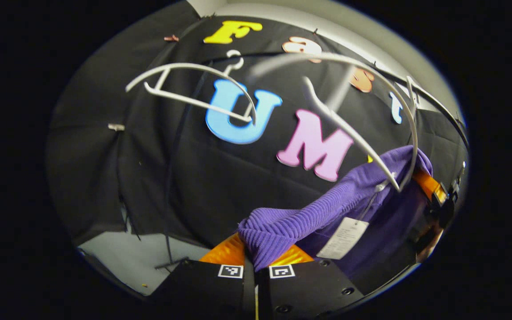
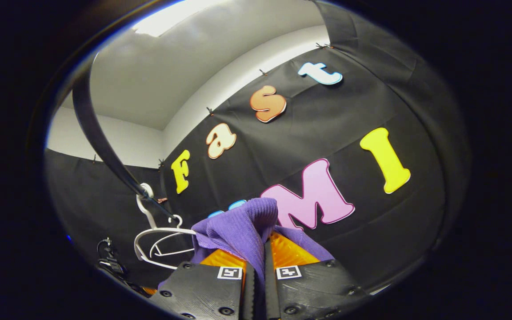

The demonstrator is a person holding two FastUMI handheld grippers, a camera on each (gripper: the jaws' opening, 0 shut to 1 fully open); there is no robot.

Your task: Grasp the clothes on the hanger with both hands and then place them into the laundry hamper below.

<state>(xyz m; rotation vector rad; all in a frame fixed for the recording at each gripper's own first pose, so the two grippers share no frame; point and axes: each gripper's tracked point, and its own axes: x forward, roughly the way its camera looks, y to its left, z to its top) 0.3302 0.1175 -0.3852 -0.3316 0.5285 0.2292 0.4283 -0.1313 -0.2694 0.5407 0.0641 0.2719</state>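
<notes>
Purple knit sweater (image 1: 291,222) hangs between the two grippers, up in the air in front of the black cloth wall (image 1: 149,155). In the left gripper view, the left gripper (image 1: 256,260) is pinched tight on one bunched end of the sweater, with both fingers pressing the cloth. A white paper tag (image 1: 342,238) hangs from the sweater. The far end of the sweater goes up to the other gripper (image 1: 436,195) at the right edge. A white plastic hanger (image 1: 362,133) is just above the sweater, and its tip touches the cloth. A second white hanger (image 1: 194,91) hangs farther back on a dark rail. In the right gripper view, the right gripper (image 2: 262,262) is clamped on a fold of the sweater (image 2: 238,233), which sticks up between its fingers. Two white hangers (image 2: 158,244) hang from the dark rail (image 2: 100,138) off to the left.
</notes>
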